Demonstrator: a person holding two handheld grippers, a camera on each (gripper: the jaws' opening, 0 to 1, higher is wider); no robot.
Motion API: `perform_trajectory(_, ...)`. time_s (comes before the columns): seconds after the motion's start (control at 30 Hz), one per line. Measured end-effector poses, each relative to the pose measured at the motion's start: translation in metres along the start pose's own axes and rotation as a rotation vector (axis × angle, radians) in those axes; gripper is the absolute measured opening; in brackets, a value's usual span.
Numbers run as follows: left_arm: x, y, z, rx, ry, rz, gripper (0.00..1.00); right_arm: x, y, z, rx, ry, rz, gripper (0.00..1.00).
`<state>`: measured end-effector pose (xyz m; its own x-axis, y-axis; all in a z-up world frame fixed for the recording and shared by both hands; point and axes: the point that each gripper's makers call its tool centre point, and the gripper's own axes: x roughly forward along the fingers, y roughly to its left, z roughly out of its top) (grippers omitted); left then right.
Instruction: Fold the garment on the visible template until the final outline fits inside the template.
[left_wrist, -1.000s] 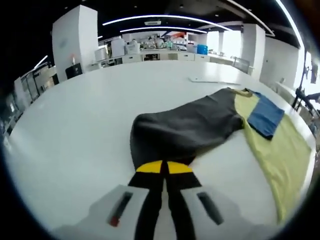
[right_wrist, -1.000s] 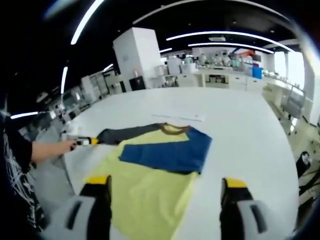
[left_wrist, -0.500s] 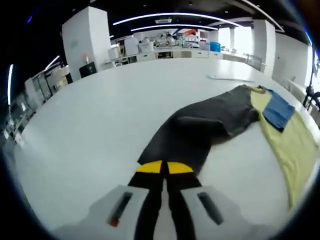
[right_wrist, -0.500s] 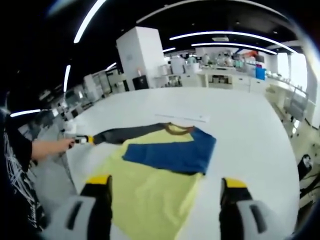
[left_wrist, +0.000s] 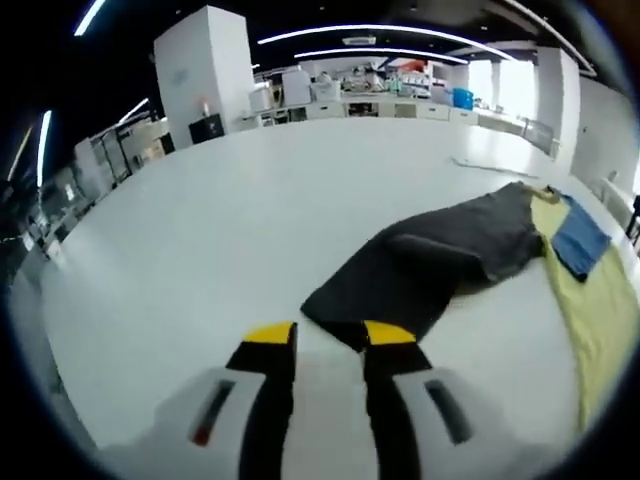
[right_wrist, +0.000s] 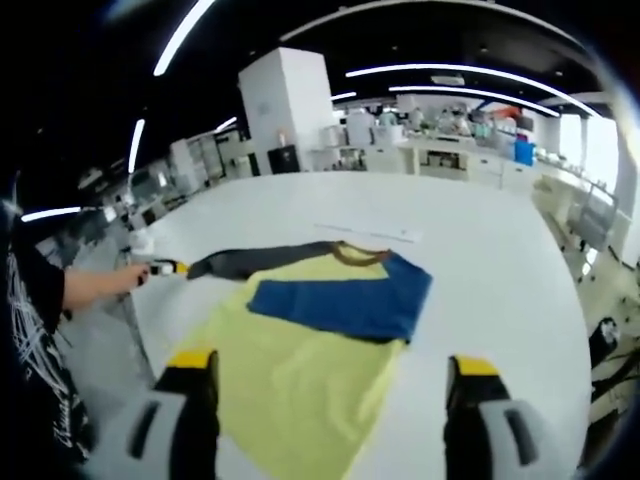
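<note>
White counter (left_wrist: 180, 230) in an open lab; garment (right_wrist: 310, 330) lies flat, dark sleeve (left_wrist: 420, 265) spread outward; left gripper (left_wrist: 327, 345) released, right gripper (right_wrist: 330, 375) released; step: sleeve fold; next, regrasp the sleeve.

1 garment (right_wrist: 300, 345), colour-blocked: 1 yellow body, 1 blue sleeve (right_wrist: 345, 300), 1 dark grey sleeve (left_wrist: 420, 265). 1 white table (left_wrist: 200, 230). 2 grippers: left (left_wrist: 328, 335), right (right_wrist: 330, 368).
</note>
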<state>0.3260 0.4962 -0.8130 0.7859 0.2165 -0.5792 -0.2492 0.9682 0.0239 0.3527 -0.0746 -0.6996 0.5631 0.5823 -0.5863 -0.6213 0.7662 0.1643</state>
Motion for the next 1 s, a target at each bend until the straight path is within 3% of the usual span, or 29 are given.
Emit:
perform_trajectory(0.1,-0.008,-0.008,0.001,0.000,0.002,0.018,0.38,0.000,-0.001,-0.001,0.000,0.003,-0.005,0.95)
perform_trajectory(0.2,-0.012,-0.015,-0.002,-0.058,0.002,0.043,0.39,0.000,0.001,-0.002,0.005,0.002,-0.004,0.95)
perform_trajectory(0.47,-0.001,-0.014,-0.009,-0.126,0.034,0.066,0.35,0.000,-0.001,-0.002,0.003,0.002,-0.002,0.95)
perform_trajectory(0.53,0.004,-0.013,-0.016,-0.128,0.050,0.098,0.32,-0.001,0.000,-0.003,0.005,0.003,-0.005,0.95)
perform_trajectory(0.7,0.010,-0.018,-0.011,-0.120,0.037,0.115,0.28,-0.004,-0.001,-0.003,0.002,0.004,-0.013,0.95)
perform_trajectory(1.0,0.010,-0.024,-0.023,-0.211,0.061,0.146,0.26,-0.009,-0.004,-0.002,-0.001,-0.004,-0.025,0.97)
